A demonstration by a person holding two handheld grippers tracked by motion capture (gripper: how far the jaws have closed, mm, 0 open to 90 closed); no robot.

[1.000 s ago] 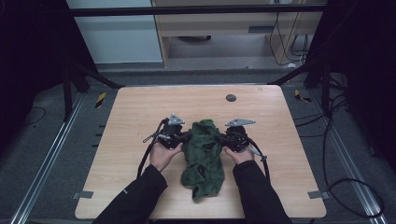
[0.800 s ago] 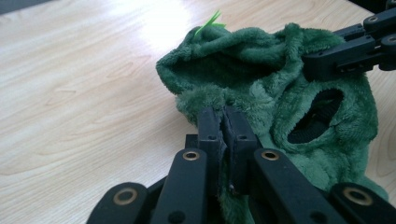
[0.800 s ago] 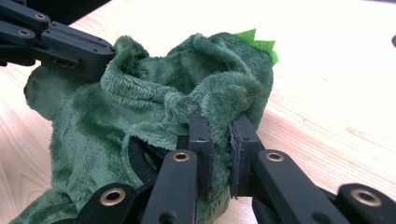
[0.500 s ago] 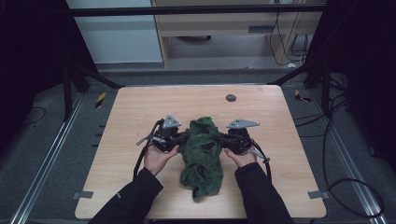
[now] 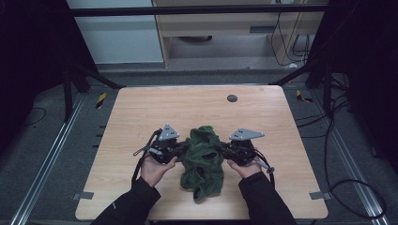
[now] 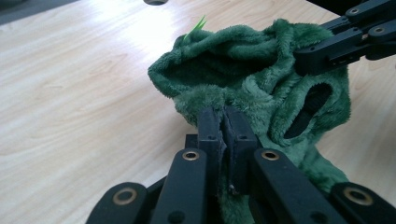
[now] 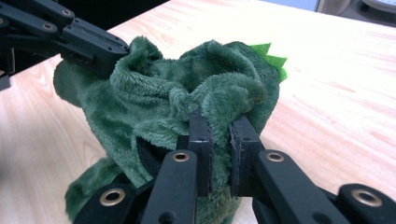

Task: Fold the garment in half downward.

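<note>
Jaws of left gripper (image 6: 223, 122) and right gripper (image 7: 219, 127) pinch opposite sides of green plush garment (image 5: 202, 157)

Overhead table (image 5: 141, 112) view; two close opposed claw-cams

The plush garment (image 6: 252, 84) is dark green with bright lime-green felt spikes (image 7: 268, 53), the gripper jaws are black, and the table (image 5: 141, 117) is pale wood-grain.

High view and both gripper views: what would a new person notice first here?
A crumpled green plush garment lies at the middle of the wooden table, held from both sides. The left gripper and the right gripper are each shut on a fold of it. Bright green felt spikes stick out at its far edge.
</note>
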